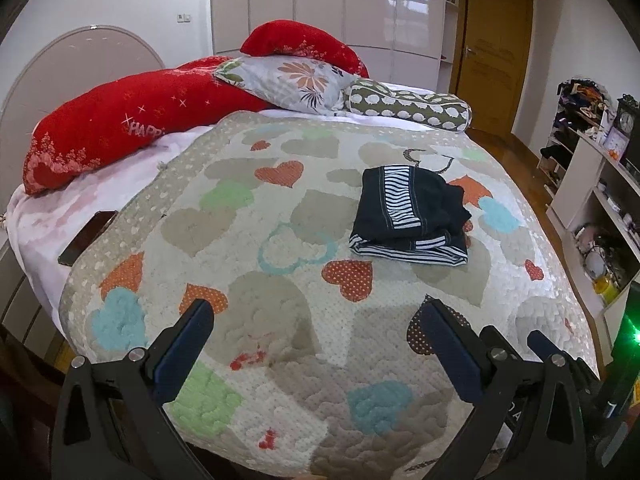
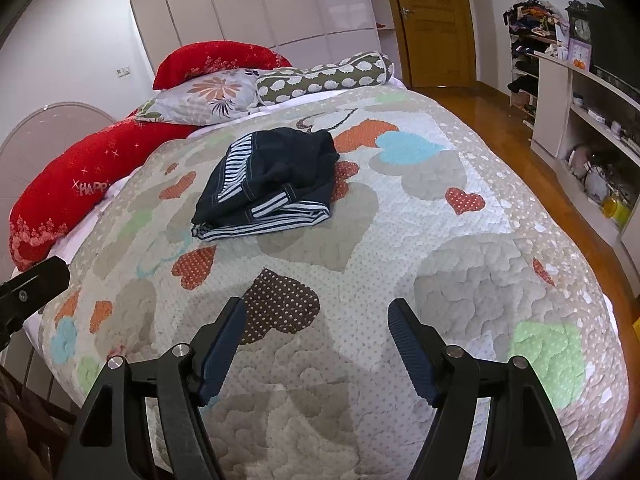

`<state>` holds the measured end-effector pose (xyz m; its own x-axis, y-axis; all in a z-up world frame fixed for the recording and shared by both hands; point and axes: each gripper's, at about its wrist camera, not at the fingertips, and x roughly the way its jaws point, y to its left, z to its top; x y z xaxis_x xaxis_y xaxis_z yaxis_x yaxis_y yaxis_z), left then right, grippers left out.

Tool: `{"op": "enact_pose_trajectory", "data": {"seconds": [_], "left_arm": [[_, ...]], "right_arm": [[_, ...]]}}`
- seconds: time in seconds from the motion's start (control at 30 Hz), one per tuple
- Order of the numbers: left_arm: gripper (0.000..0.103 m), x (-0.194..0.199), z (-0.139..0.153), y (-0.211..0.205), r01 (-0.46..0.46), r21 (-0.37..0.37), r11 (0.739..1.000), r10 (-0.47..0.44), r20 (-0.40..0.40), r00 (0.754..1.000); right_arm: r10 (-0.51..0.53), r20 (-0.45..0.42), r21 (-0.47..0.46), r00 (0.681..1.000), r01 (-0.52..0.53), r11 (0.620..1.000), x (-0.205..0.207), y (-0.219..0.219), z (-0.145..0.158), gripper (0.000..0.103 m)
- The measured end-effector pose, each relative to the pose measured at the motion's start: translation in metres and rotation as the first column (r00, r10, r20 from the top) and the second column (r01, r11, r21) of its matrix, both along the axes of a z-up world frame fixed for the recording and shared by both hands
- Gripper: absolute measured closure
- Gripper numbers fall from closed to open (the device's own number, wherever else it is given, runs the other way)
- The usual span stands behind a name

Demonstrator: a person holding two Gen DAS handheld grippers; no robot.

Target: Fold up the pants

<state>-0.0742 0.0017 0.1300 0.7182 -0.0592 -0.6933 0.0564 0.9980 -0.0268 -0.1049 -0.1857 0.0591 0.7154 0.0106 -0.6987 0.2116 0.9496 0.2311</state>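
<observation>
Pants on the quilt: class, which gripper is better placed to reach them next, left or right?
Probably the right gripper: the pants lie nearly straight beyond its open fingers. From the left gripper they sit off to the right. Both are empty.

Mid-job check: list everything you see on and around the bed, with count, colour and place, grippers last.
pants: one, dark navy with striped bands, folded in a bundle on the quilt
quilt: one, beige with coloured hearts, covering the bed
red pillows: two, at the head of the bed
floral pillow: one, grey-white, between the red ones
bolster: one, olive with white dots, beside the floral pillow
phone: one, dark, at the quilt's left edge
door: one, wooden, far wall
shelves: white, cluttered, along the right wall
left gripper: fingers open, empty, over the quilt
right gripper: fingers open, empty, over the quilt
</observation>
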Motion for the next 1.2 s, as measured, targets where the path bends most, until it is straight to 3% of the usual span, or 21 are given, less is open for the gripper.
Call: {"op": "enact_pose_trajectory", "data": {"seconds": [1.2], "left_arm": [[0.000, 0.007, -0.013, -0.001, 0.045, -0.031, 0.999, -0.047, -0.065, 0.997]], "right_arm": [[0.010, -0.016, 0.000, 1.000, -0.010, 1.000, 0.002, 0.003, -0.007, 0.020]]}}
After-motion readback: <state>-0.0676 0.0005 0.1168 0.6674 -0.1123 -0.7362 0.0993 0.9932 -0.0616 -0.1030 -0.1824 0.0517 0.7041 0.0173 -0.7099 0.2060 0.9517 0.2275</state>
